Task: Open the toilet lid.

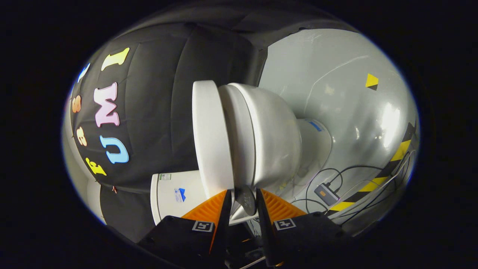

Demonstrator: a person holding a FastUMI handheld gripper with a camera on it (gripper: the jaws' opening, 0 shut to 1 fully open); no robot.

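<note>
Gripper [242, 196] rolled sideways, jaws narrow, straddling toilet lid [211, 138] edge w/o clear pinch; lid barely off seat [239, 138], prob. for levering up.

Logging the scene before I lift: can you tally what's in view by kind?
Toilets: 1, lid closed on bowl
Gripper fingers: 2, orange, spread at the lid's edge
Grey cabled boxes: 1
Striped tape lines: 1
Total: 5
</note>
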